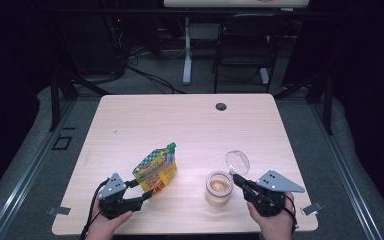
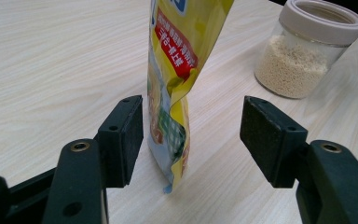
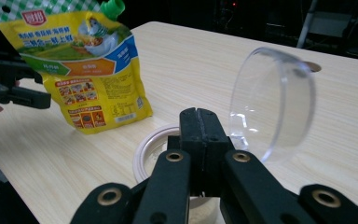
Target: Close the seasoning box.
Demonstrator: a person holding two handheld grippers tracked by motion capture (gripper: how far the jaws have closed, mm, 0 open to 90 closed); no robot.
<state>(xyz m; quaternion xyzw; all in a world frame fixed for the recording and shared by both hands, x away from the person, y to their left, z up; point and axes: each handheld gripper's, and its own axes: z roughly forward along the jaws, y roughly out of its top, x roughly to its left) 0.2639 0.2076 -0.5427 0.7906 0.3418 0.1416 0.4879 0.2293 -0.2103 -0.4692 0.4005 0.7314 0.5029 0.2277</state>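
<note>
Gripping the clear lid (image 3: 272,100) by its rim, right gripper (image 1: 239,179) jaws pinched tight, just above the open jar (image 1: 218,188) at near right. Left gripper (image 1: 147,192) wide, straddling the yellow pouch (image 1: 156,168) standing near left; pads not touching.

The yellow pouch (image 2: 175,70) carries a red label with white Chinese characters; they are too small to read with certainty. On its front (image 3: 81,60), near the green cap (image 3: 113,8), a red brand badge and further Chinese print stay illegible.
</note>
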